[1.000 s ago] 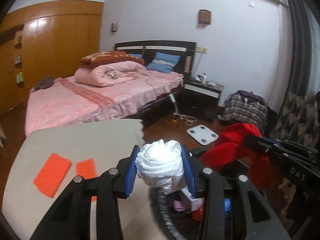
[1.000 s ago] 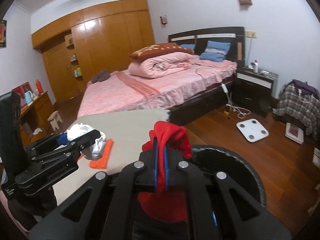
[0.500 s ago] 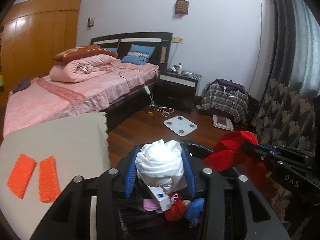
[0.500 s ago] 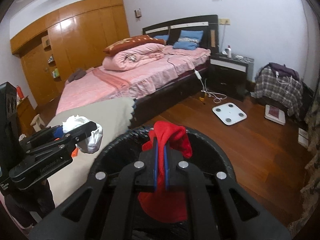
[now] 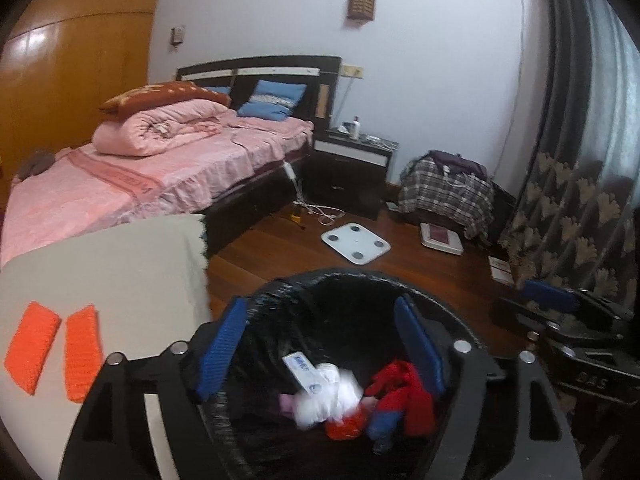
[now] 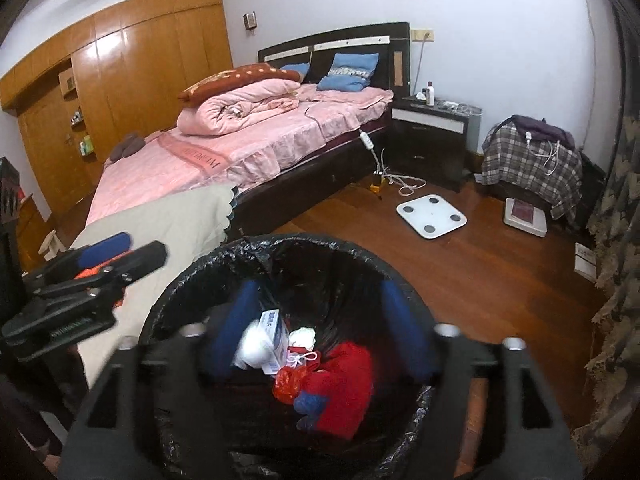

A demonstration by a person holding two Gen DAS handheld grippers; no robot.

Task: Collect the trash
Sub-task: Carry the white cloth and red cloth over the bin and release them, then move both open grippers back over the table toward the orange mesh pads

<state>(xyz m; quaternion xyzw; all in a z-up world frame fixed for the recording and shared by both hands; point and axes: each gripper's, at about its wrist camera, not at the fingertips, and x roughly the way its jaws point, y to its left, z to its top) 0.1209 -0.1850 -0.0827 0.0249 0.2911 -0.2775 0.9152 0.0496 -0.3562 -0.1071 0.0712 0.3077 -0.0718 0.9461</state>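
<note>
Now both tools have just sprung open — white wad [image 5: 332, 398] and red cloth [image 6: 344, 388] lie binned.

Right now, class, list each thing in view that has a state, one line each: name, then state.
left gripper: open, empty, jaws just opened
right gripper: open, empty, jaws just opened
trash bin: lined with a black bag, part filled
white wad: in bin
red cloth: in bin
orange pieces: flat on the beige cover

Beige-covered table [image 5: 120, 276] w/ two orange cloths [image 5: 54, 350]; wood floor [image 6: 500, 272] w/ bin [image 6: 208, 276], white scale [image 6: 431, 216]
</note>
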